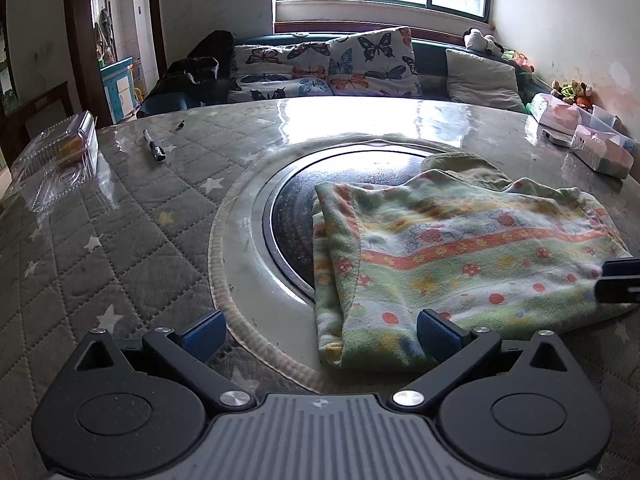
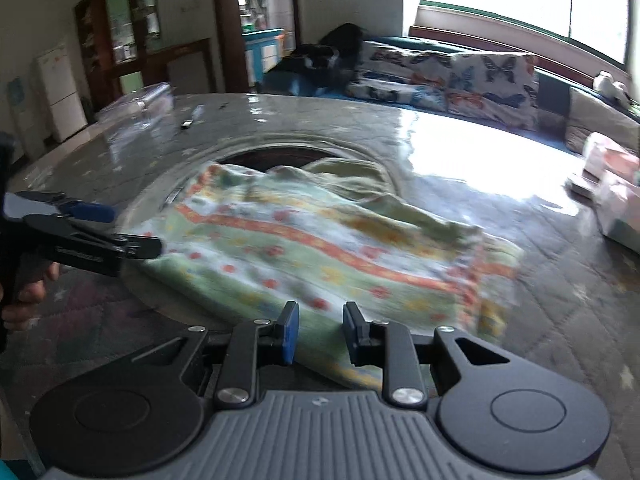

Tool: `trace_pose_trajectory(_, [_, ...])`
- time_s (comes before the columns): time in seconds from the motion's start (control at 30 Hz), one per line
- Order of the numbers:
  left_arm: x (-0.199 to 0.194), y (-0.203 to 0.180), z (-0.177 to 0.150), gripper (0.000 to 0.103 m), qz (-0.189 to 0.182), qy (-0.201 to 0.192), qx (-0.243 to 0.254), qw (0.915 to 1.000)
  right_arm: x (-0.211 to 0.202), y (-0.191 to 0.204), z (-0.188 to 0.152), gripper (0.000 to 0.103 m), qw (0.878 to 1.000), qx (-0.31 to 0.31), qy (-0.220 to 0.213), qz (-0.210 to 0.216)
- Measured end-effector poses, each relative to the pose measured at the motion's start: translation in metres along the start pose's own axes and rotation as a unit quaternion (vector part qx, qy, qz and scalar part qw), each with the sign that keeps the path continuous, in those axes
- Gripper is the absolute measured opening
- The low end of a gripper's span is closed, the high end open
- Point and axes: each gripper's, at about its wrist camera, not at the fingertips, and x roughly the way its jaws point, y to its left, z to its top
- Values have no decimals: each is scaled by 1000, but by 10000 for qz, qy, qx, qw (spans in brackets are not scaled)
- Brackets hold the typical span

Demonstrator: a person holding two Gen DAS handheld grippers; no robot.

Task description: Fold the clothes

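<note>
A green, flower-patterned garment (image 1: 460,256) with orange stripes lies partly folded on the table, over the right side of the round dark cooktop (image 1: 296,216). My left gripper (image 1: 320,330) is open wide, low at the garment's near left corner; its right pad (image 1: 434,334) rests against the cloth. In the right wrist view the garment (image 2: 320,240) is blurred. My right gripper (image 2: 318,332) is open with a narrow gap just above the garment's near edge, holding nothing. The left gripper (image 2: 116,232) shows at the left edge there, and the right gripper's tip (image 1: 620,280) at the right edge of the left wrist view.
The quilted grey table cover (image 1: 120,220) has a glossy sheet over it. A clear plastic box (image 1: 60,156) and a pen (image 1: 154,146) lie far left. Tissue packs and boxes (image 1: 592,136) sit far right. A sofa with butterfly cushions (image 1: 340,64) stands behind the table.
</note>
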Motion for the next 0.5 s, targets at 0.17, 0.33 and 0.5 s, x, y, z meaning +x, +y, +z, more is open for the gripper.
trace_pose_trajectory(0.17, [1, 2, 0, 103, -33, 27, -77, 10000, -7, -24, -16, 24, 9989, 343, 81, -316])
trace_pose_trajectory(0.33, [1, 1, 0, 103, -33, 26, -80, 10000, -17, -41, -24, 21, 9972, 627, -4, -415])
trace_pose_trajectory(0.5, [1, 2, 0, 103, -41, 30, -110, 9999, -23, -41, -16, 22, 9969, 669, -139, -393])
